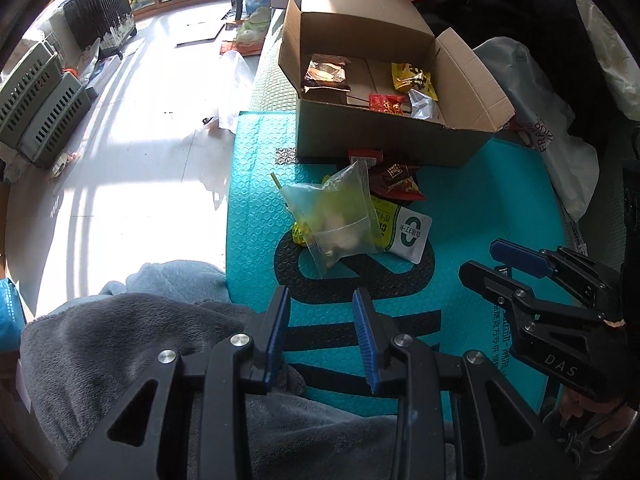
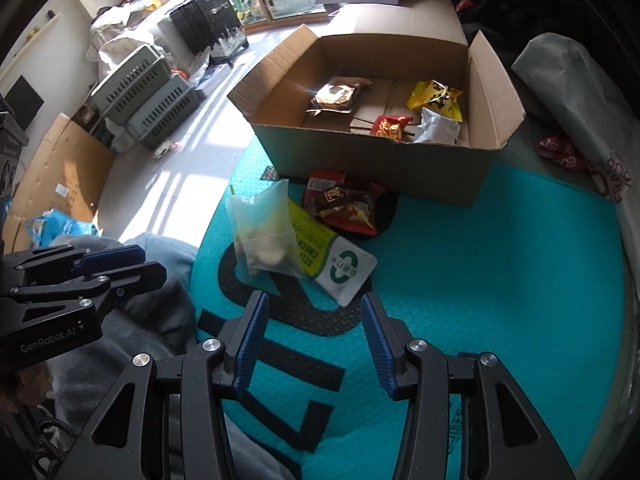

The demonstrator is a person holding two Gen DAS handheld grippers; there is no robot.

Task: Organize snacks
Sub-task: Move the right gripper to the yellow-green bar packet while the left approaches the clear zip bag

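Your left tool [image 1: 322,334] hangs above the teal mat [image 1: 480,208] with its two blue pads spread apart and nothing between them; your right tool [image 2: 314,340] is the same, fingers wide and empty, low over the black lettering on the mat. Each one shows in the other's view, off to the side. In front of you sits one open cardboard box [image 2: 372,160], flaps up, holding four snack packets: a brown one [image 2: 338,96] at the back left, a yellow one [image 2: 434,98] at the back right, a red one [image 2: 390,126] and a silver one [image 2: 436,130] nearer the front wall. Outside the box, on the mat just before its front wall, lies a small overlapping pile: one clear bag [image 2: 264,232] with pale pieces inside, one yellow-and-white pouch [image 2: 336,256] under it, and two dark red packets [image 2: 348,206] touching the box base. Another small yellow wrapper [image 1: 298,234] peeks out beneath the clear bag in the left view. A grey blanket [image 1: 132,344] lies at the mat's near left corner.
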